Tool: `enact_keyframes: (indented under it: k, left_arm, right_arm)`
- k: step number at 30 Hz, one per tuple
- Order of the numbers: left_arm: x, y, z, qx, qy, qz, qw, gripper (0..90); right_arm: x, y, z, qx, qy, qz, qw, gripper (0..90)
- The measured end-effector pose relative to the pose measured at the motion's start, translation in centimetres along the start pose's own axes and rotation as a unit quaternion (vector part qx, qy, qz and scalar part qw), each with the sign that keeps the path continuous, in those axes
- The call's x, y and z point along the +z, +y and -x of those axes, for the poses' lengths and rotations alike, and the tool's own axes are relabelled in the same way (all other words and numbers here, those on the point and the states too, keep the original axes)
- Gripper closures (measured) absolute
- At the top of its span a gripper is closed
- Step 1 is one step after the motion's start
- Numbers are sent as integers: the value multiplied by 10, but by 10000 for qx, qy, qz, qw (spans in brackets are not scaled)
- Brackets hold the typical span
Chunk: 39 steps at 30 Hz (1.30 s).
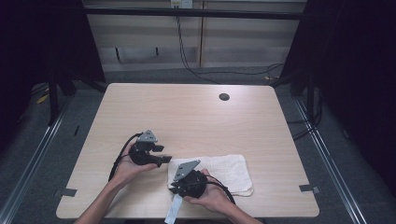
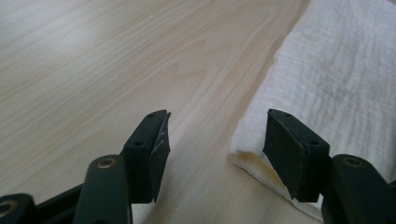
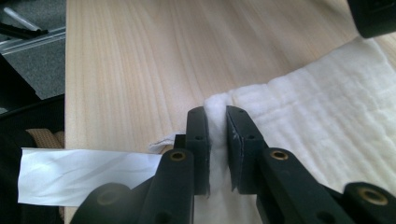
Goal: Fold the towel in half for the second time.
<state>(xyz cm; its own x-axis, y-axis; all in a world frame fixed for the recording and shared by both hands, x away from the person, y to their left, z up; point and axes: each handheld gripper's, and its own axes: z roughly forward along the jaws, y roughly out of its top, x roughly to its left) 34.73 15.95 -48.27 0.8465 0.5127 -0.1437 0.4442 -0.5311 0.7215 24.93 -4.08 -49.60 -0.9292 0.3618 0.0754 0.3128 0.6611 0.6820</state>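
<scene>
While the right gripper (image 3: 217, 135) has its jaws pinched on a bunched edge of the white cloth (image 1: 219, 170) lying folded at the tabletop's (image 1: 187, 112) near side, the left gripper (image 2: 215, 144) waits wide open beside another corner, so that second grasp is left.

high view: above, looking forward-down, far | gripper views: close, low | shared: white cloth (image 1: 219, 170) corner on table (image 1: 187, 112)

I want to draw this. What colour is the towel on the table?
White to cream, with a crinkly weave; the towel shows best in the left gripper view.
</scene>
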Motion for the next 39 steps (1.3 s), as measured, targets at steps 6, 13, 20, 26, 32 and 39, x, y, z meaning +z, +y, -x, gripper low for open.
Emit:
enact_keyframes:
  k: [6,13,20,26,32,39]
  left_arm:
    - [7,-2,5,76,-77,-134,9999,392]
    - [13,-4,8,149,-221,-226,9994,451]
    - [19,-5,9,196,-303,-334,9988,440]
    - [18,-6,14,354,-265,-373,9983,607]
    - [17,-8,16,303,-474,-291,9980,815]
    - [11,-6,12,132,-640,-62,9978,837]
  right_arm:
    - [0,-1,1,-6,-33,47,10000,805]
    - [0,0,0,85,-24,6,10000,805]
    - [0,3,1,-14,6,-115,9999,804]
    - [0,1,6,262,175,-59,9995,805]
    - [0,2,5,196,157,-59,9997,814]
    - [-3,4,5,226,249,77,9994,818]
